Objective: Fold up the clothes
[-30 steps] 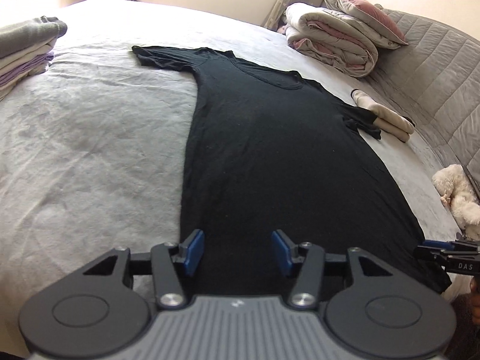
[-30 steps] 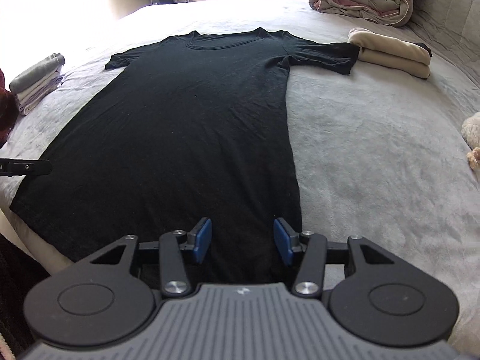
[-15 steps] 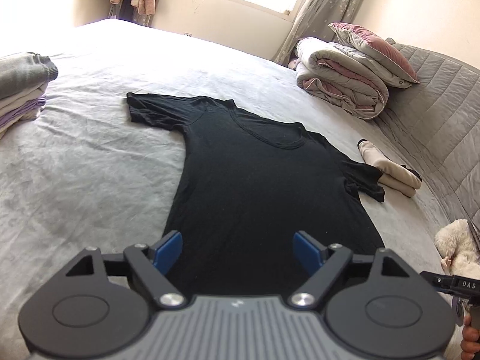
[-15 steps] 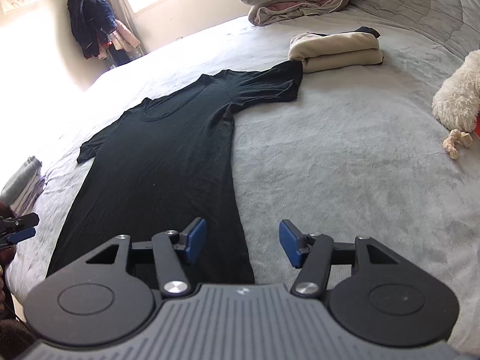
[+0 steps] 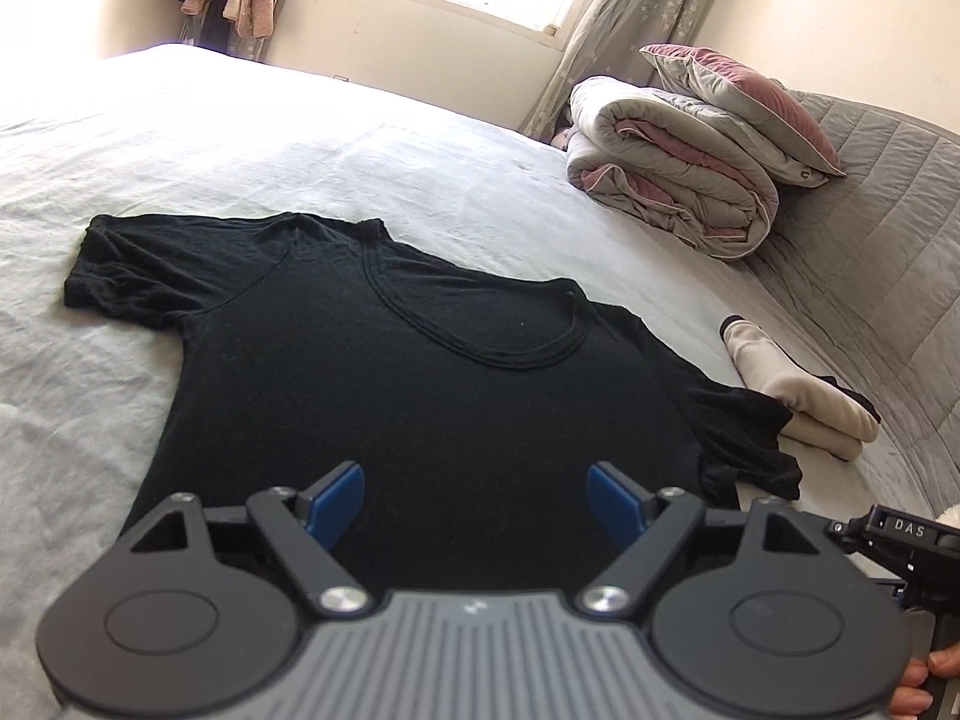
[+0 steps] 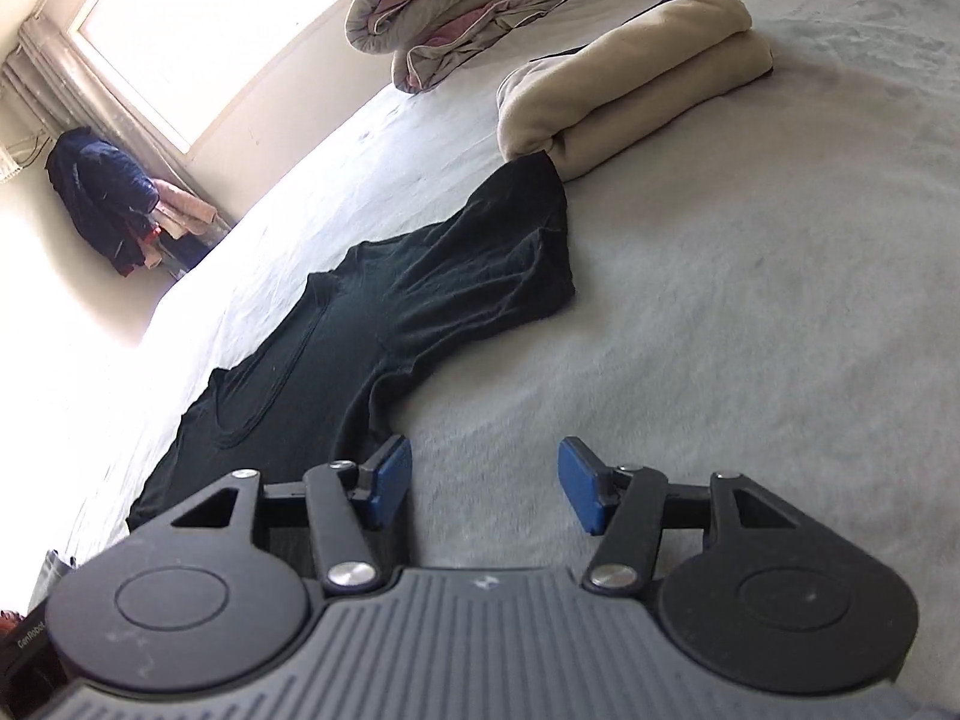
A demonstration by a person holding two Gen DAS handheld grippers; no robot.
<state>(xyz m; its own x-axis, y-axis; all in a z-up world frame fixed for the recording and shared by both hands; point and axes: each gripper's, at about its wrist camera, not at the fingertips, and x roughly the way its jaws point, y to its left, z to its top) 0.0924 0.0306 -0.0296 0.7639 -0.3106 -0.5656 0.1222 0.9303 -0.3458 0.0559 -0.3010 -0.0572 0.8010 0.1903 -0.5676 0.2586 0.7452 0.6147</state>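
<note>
- Now the black T-shirt lies flat on the bed.
- Left gripper gapes wide above it.
- Right gripper spread apart beside its sleeve, holding nothing.

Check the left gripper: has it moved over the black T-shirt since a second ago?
Yes. The left gripper has advanced from the hem toward the collar of the black T-shirt, which lies flat on the bed, and opened wider.

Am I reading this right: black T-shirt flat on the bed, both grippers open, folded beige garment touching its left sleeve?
Not quite. The folded beige garment sits at the right sleeve, not the left; the right wrist view shows it against that sleeve's tip. The rest holds: black T-shirt flat on the bed, left gripper and right gripper both open.
</note>
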